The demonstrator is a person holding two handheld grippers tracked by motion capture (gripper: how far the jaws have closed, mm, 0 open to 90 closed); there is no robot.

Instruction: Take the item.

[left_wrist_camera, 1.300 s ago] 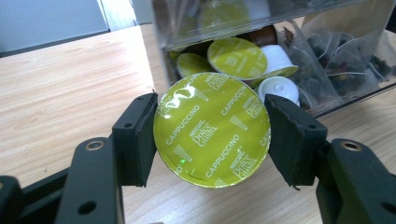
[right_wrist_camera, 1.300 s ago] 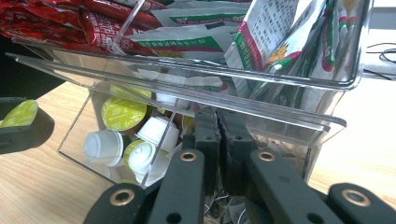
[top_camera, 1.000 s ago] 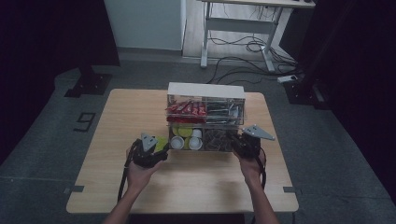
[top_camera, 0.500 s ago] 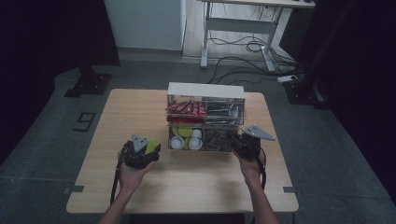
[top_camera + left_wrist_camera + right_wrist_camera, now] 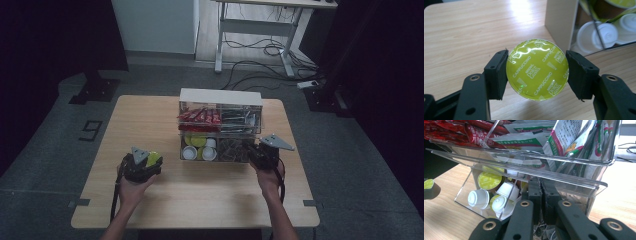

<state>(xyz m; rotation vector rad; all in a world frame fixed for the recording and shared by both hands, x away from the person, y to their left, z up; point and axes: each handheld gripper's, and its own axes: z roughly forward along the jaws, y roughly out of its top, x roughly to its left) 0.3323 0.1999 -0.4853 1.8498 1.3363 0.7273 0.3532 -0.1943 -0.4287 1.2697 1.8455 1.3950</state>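
Left gripper [image 5: 537, 68]: jaws clamp round lime-green foil-lidded coffee capsule [image 5: 537, 69] by its sides, lid facing camera, held above light wooden table [image 5: 150, 120], left of box, likely clear of it for setting down. Centre: clear acrylic two-tier organiser box [image 5: 220, 127]; white and green capsules [image 5: 491, 195] in lower drawer. Right gripper [image 5: 541, 195]: jaws pressed together at drawer front, seemingly steadying it; whether they pinch anything is hidden.

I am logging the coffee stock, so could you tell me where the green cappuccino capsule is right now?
The green cappuccino capsule sits clamped in the left gripper, over the table left of the clear organizer box.
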